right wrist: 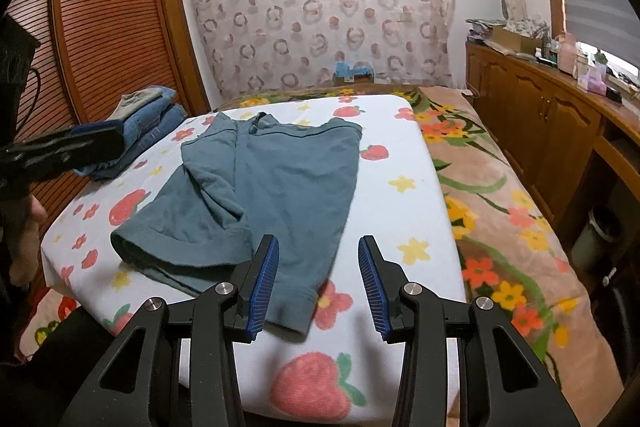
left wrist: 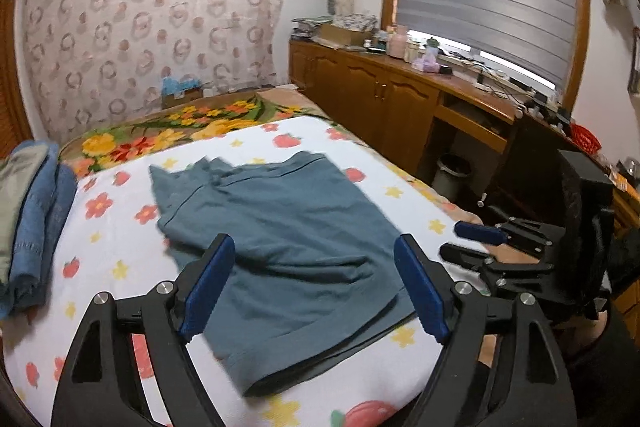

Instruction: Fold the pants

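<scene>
Teal-grey pants (left wrist: pixel 280 219) (right wrist: pixel 280 179) lie folded on a white blanket (left wrist: pixel 120 235) (right wrist: pixel 400 155) printed with strawberries and flowers. My left gripper (left wrist: pixel 315 241) hovers open over the near part of the pants, its blue pads wide apart and holding nothing. It also shows at the left edge of the right wrist view as the left gripper (right wrist: pixel 80 143). My right gripper (right wrist: pixel 319 241) stands open above the near leg hem, with no cloth pinched between its pads. In the left wrist view the right gripper (left wrist: pixel 454 239) sits off the pants' right side, by the bed edge.
A stack of folded denim (left wrist: pixel 36 211) (right wrist: pixel 152 119) sits at the bed's far left. A floral bedspread (right wrist: pixel 500 211) covers the right side. Wooden cabinets (left wrist: pixel 380 99) (right wrist: pixel 532 115) with clutter line the right wall, a bin (left wrist: pixel 452 171) below. A slatted wardrobe (right wrist: pixel 108 27) stands at the left.
</scene>
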Motion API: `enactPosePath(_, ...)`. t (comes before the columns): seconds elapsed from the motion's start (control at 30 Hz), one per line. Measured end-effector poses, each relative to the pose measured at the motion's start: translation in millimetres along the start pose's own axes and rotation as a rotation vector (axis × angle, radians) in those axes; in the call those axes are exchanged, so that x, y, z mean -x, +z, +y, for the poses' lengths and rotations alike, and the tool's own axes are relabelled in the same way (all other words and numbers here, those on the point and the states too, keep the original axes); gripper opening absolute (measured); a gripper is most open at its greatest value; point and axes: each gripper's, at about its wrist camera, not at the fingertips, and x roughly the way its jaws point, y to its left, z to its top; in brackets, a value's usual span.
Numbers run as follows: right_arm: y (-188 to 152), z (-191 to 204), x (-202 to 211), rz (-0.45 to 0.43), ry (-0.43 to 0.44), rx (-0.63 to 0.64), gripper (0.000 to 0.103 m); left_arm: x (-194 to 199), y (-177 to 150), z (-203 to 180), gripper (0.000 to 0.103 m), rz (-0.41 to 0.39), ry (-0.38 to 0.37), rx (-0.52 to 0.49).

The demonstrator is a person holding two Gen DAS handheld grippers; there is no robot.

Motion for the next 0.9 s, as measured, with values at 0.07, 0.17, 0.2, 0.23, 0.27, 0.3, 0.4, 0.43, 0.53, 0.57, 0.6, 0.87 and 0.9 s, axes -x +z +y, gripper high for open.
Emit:
enactPosePath(0.07,1,3,-1,-0.002,0.003,0.01,0.043,-1,-5,7,0.082,0.006,0.014,0.012)
enactPosePath(0.17,3,8,-4,0.001,0.015,0.017,0.043,0,-14,19,0.082,0.003,0.056,0.038)
enactPosePath(0.2,3,10,-6,0.004,0.018,0.021,0.043,0,-17,22,0.082,0.006,0.058,0.042)
enactPosePath(0.23,3,13,-8,0.008,0.022,0.028,0.043,0,-21,26,0.082,0.012,0.058,0.051)
enactPosePath(0.27,3,14,-9,0.01,0.026,0.034,0.043,-1,-24,29,0.082,0.017,0.058,0.058)
enactPosePath(0.3,4,17,-12,0.015,0.032,0.039,0.043,-1,-28,33,0.082,0.024,0.061,0.065)
enactPosePath(0.4,4,21,-19,0.031,0.047,0.048,0.042,-7,-39,41,0.082,0.049,0.081,0.075)
enactPosePath(0.43,4,22,-23,0.041,0.051,0.049,0.04,-8,-42,44,0.082,0.054,0.083,0.079)
enactPosePath(0.53,5,24,-31,0.067,0.063,0.053,0.038,-13,-53,51,0.082,0.075,0.085,0.101)
enactPosePath(0.57,5,24,-34,0.078,0.068,0.055,0.037,-14,-55,54,0.082,0.082,0.086,0.105)
enactPosePath(0.6,6,24,-36,0.087,0.072,0.055,0.037,-15,-59,56,0.082,0.09,0.087,0.11)
enactPosePath(0.87,12,20,-47,0.163,0.099,0.072,0.028,-25,-73,63,0.082,0.124,0.085,0.133)
enactPosePath(0.9,13,20,-46,0.162,0.1,0.076,0.021,-26,-74,64,0.082,0.126,0.086,0.134)
